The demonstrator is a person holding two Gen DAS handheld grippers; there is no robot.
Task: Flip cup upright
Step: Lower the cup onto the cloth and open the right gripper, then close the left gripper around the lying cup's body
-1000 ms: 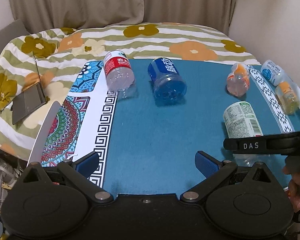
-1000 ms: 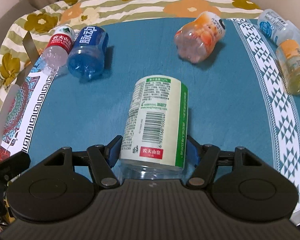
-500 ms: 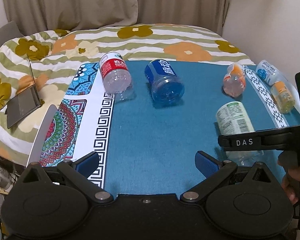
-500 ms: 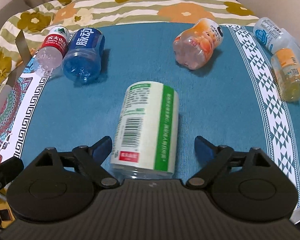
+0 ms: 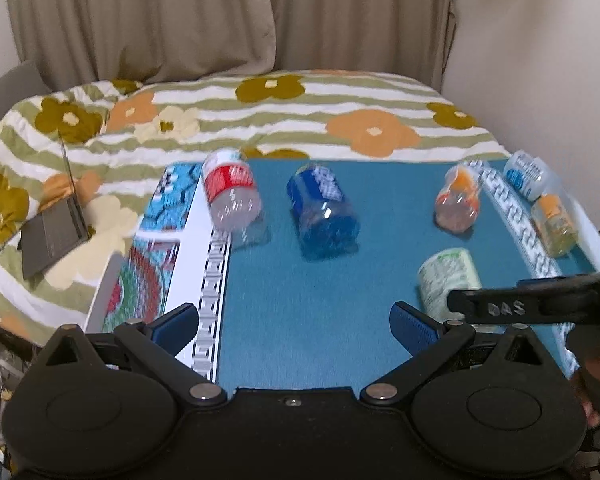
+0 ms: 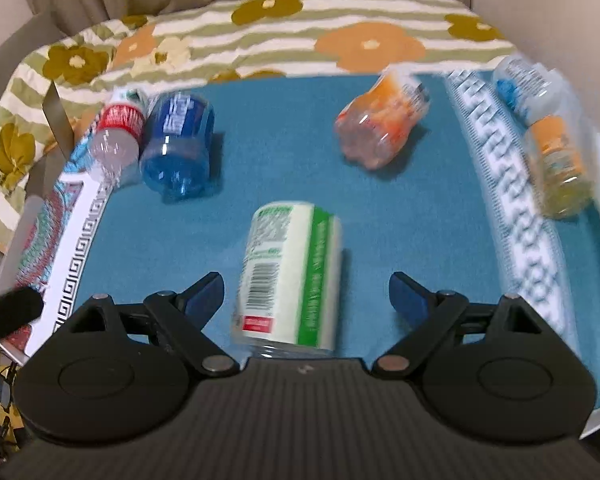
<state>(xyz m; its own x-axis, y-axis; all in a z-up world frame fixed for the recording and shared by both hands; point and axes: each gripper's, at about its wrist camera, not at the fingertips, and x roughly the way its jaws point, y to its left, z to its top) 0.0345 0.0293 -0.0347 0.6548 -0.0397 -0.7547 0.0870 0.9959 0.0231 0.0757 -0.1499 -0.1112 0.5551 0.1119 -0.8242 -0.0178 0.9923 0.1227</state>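
Bottle point(image 6: 287, 276) lying between spread right claw point(image 6: 306, 292)

Raised letters reading "DAS" stand on the black bar point(image 5: 512, 307) at the right edge of the left wrist view. A barcode shows on the green-and-white bottle label point(image 6: 287, 272) at the centre of the right wrist view, but its print and the other bottles' labels are too blurred to read.
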